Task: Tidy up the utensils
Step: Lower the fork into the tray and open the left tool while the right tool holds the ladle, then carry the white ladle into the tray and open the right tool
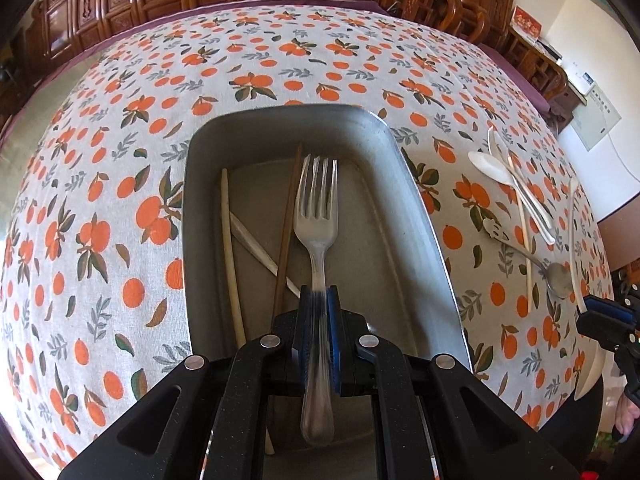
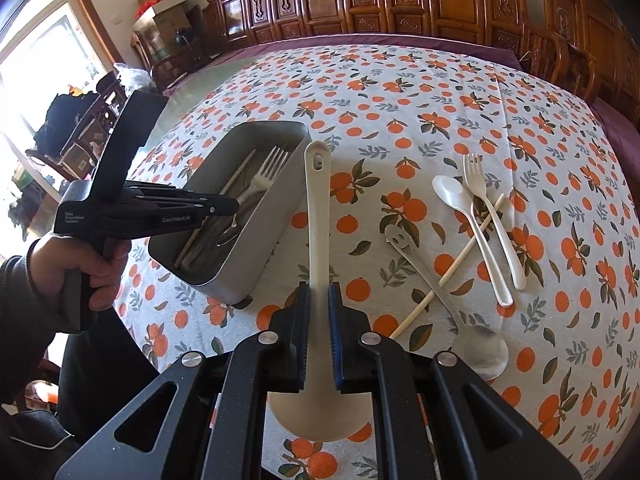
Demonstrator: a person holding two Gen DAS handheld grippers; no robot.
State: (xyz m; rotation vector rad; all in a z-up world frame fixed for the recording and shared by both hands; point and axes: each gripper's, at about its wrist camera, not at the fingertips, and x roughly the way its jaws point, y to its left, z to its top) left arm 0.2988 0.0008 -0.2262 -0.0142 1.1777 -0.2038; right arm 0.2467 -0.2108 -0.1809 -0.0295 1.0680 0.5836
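1. The left gripper (image 1: 319,300) is squeezed tight on a metal fork (image 1: 316,216), held over the gray box (image 1: 416,200).
2. The right gripper (image 2: 319,300) is squeezed tight on a white ladle (image 2: 318,216), beside the box.

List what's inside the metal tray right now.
Metal tray: pale chopstick, brown chopstick, white utensil piece. Left gripper holds metal fork above. Near end covered.

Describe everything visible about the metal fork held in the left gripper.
The shiny silver metal fork has four tines and a slim handle that widens to a rounded end. The left gripper is shut on its handle between blue pads, tines pointing away from the camera. It hangs over the open grey metal tray, above the chopsticks lying inside.
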